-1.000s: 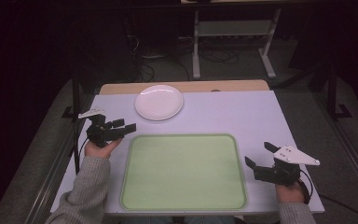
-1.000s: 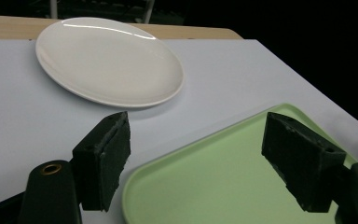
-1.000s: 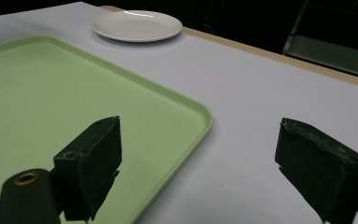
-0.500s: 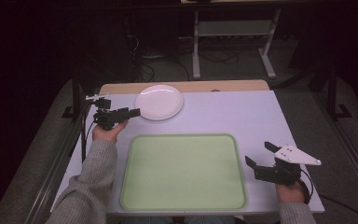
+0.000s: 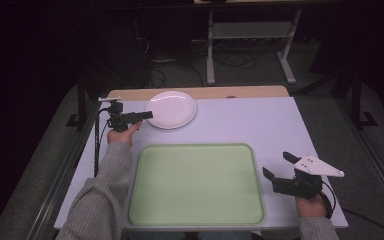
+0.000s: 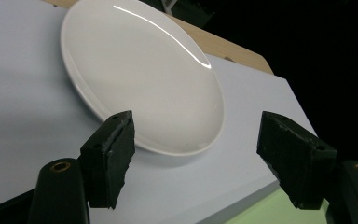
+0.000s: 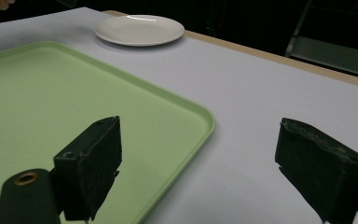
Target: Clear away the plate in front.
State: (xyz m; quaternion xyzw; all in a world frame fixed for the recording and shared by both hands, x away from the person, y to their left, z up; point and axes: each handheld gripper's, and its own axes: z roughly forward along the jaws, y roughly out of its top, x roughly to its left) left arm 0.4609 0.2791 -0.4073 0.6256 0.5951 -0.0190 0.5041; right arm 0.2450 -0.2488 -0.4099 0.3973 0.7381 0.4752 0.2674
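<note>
A white plate (image 5: 170, 109) lies at the back left of the pale table; it also shows large in the left gripper view (image 6: 144, 74) and far off in the right gripper view (image 7: 140, 29). My left gripper (image 5: 146, 115) is open right at the plate's left rim, its jaws (image 6: 205, 158) spread on either side of the plate's near edge. A light green tray (image 5: 196, 184) lies at the front middle, bare. My right gripper (image 5: 276, 166) is open just right of the tray (image 7: 51, 102), empty (image 7: 209, 168).
A wooden strip (image 5: 200, 92) runs along the table's back edge. A metal frame (image 5: 82, 100) stands at the left side. Beyond the table are a grey stand (image 5: 250, 35) and cables on a dark floor.
My left gripper moved away from the tray's left side, back and right, up to the plate's rim. The right gripper stayed where it was.
</note>
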